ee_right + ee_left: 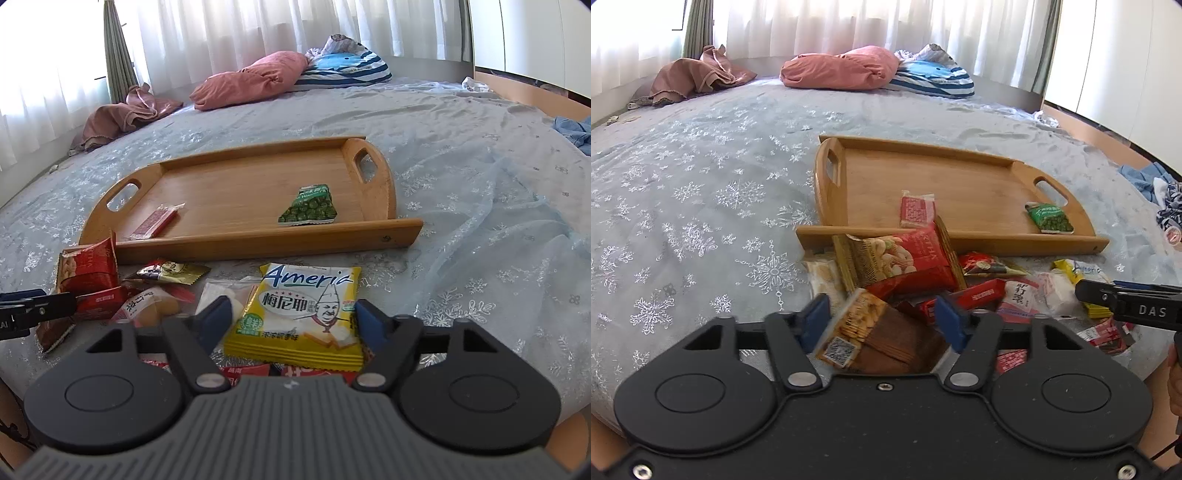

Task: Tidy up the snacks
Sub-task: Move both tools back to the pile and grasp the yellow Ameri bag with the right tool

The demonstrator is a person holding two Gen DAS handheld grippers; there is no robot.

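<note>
Your left claw [882, 319] is closing around a brown-and-orange snack packet [871, 332]; the packet is lying tilted between the blue pads [816, 321], and the pads appear to be touching its sides, though blur is making full contact uncertain. Your right claw [291, 319] is straddling a yellow biscuit packet [299, 314], with both pads sitting right at its side edges; whether they are pressing on it I cannot tell.

Both packets are lying on the bed [701, 206], in a loose pile of snacks just beside the near rail of the wooden tray [960, 243]. A red nut packet [908, 262] is leaning against that rail.

The tray is resting on the bedspread toward the middle of the bed. It is holding two items: a small red-and-white packet [916, 208] near its near rail, and a green pea packet [1051, 218] toward its handle end on your right.

Pink bedding [251, 81] and a striped blue pillow [343, 70] are lying at the far edge of the bed, well apart from the tray.
</note>
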